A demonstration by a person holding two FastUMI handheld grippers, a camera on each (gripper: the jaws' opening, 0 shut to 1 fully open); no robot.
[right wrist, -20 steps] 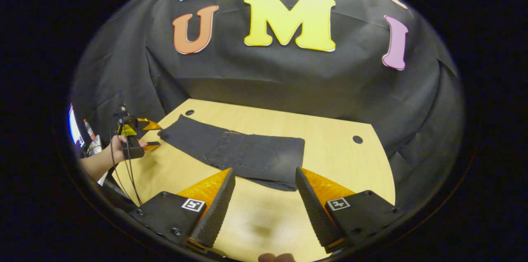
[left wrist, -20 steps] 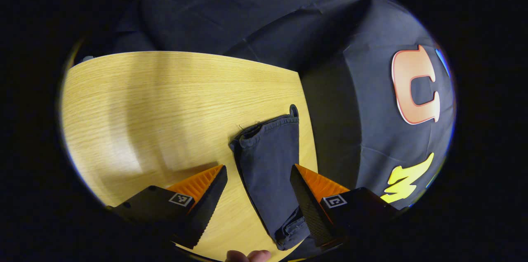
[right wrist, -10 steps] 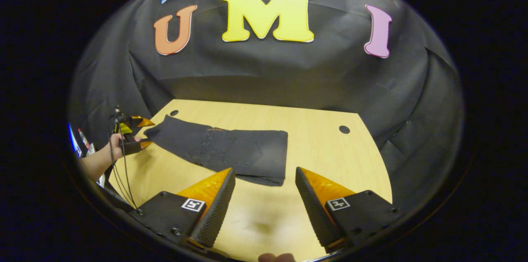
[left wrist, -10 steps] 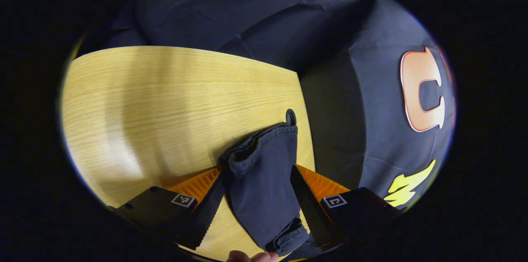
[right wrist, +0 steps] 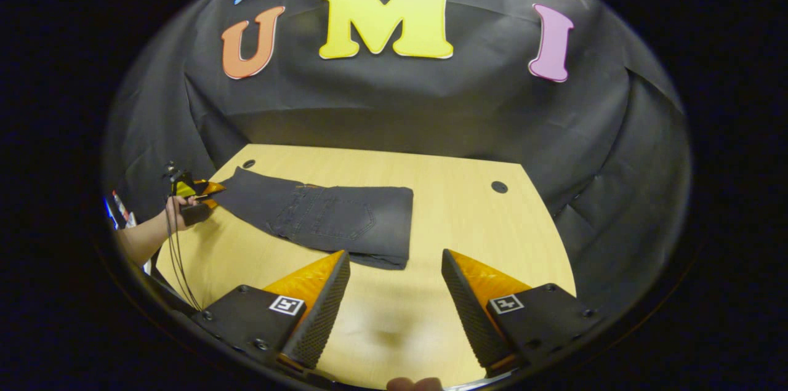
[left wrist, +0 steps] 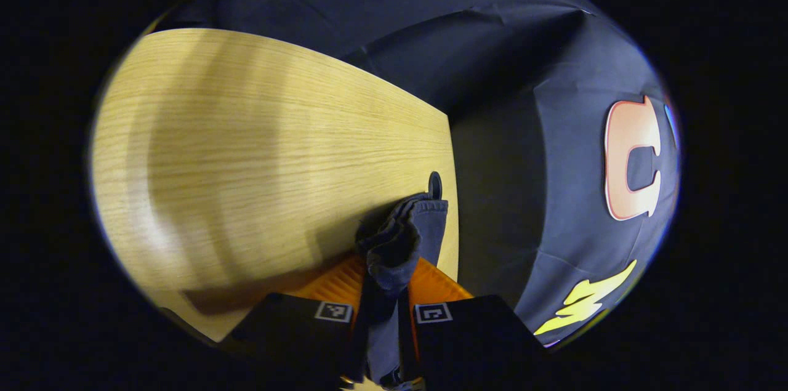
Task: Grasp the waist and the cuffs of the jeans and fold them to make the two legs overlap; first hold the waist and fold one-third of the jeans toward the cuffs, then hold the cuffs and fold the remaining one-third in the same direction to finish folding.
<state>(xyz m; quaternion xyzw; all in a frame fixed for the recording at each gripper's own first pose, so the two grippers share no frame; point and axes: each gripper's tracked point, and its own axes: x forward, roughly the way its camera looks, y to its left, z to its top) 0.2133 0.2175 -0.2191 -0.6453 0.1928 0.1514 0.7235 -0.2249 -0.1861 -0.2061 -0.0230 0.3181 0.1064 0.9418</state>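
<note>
Left tool (left wrist: 383,292) closed onto jeans (left wrist: 403,243) cuffs since earlier; right tool (right wrist: 394,292) open above bare table (right wrist: 468,218).

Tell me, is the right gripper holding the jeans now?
No, the right gripper stands open above the bare table, with the jeans lying farther off.

Jeans (right wrist: 326,218) flat on table (right wrist: 468,225), left of centre in right gripper view; cuff end at far left beside left gripper (right wrist: 208,193), folded end toward middle. Right gripper (right wrist: 394,292) in front, above bare tabletop, apart from jeans. Cuffs (left wrist: 403,237) bunched near table hole (left wrist: 435,185)
</note>
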